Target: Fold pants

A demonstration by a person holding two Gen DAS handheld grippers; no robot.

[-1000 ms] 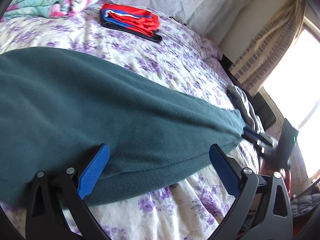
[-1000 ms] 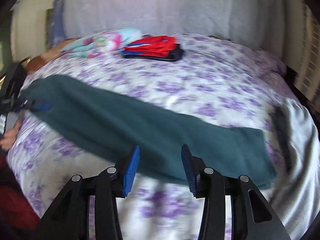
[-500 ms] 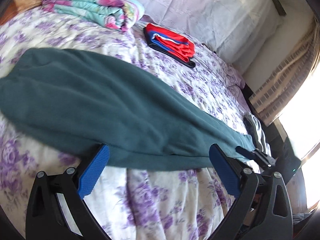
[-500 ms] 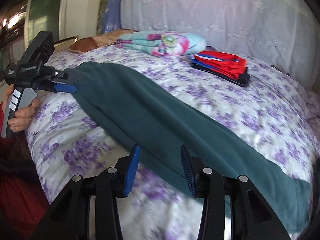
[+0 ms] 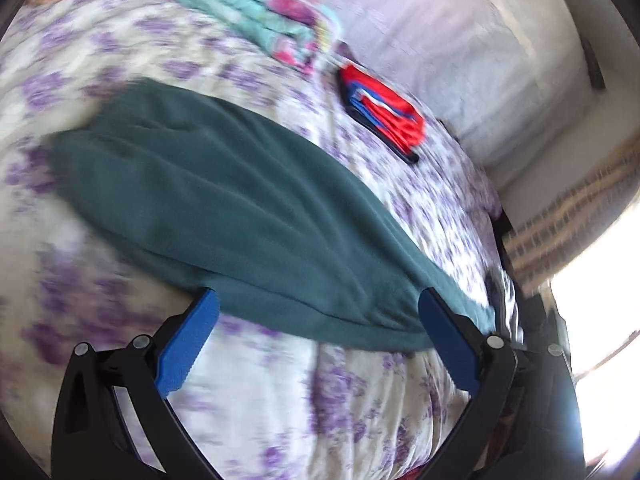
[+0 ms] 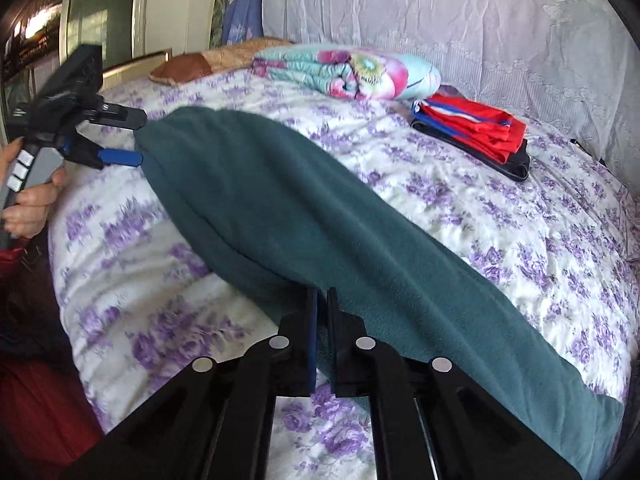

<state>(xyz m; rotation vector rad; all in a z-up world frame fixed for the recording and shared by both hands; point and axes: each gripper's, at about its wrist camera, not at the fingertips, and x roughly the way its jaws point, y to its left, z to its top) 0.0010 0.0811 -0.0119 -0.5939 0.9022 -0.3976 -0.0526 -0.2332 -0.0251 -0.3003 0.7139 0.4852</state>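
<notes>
Left wrist view: the left gripper (image 5: 316, 312) has its 2 blue-padded fingers (image 5: 186, 346) spread wide, holding nothing, just over the near edge of the long teal fleece pants (image 5: 248, 216). The pants lie stretched flat, slanting across the white bedspread with purple flowers (image 5: 360, 400). Beyond them sit a folded red and blue garment on a black one (image 5: 384, 116) and a rolled turquoise and pink floral blanket (image 5: 264, 20), near the pale lace-covered headboard (image 5: 460, 40). The picture is blurred.

Right wrist view: the right gripper (image 6: 322, 308) has its 2 fingers pressed nearly together, pinching the near edge of the teal pants (image 6: 320, 216) about midway along their length. The left gripper (image 6: 120, 140), seen from the side at the far left in the person's hand (image 6: 32, 196), is parted, its blue tip touching the pants' end. The blanket (image 6: 352, 70) and red garment (image 6: 476, 128) lie well apart from the pants.
</notes>
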